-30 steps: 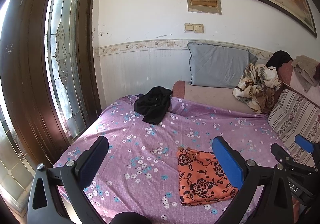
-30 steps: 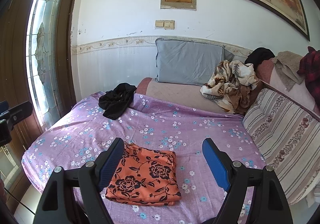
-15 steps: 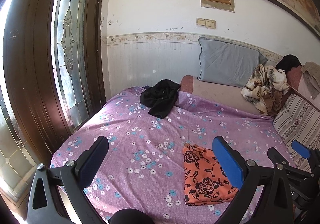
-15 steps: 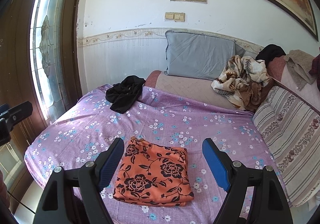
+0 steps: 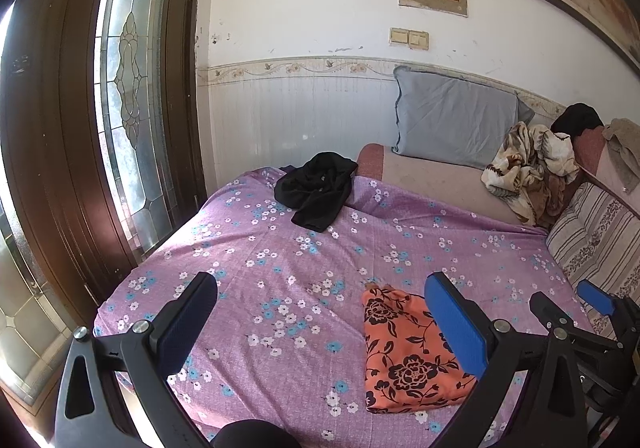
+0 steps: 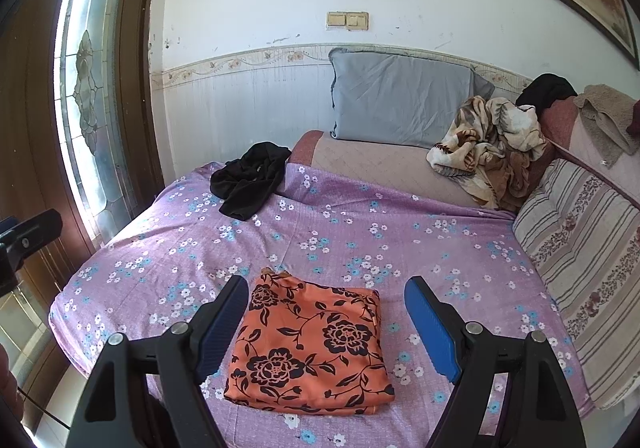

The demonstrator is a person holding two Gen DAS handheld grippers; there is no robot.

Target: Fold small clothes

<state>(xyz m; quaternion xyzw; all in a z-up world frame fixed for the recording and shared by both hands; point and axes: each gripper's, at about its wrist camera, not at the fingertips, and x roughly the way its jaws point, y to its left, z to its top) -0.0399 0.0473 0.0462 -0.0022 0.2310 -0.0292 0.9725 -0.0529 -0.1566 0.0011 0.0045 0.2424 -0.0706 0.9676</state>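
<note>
Both grippers' fingers stand spread with nothing between them: my right gripper hangs above the folded orange floral cloth, my left gripper just beside it. That piece lies square near the bed's front edge (done, I judge). Left to fold: the crumpled black garment at the far left corner.
</note>
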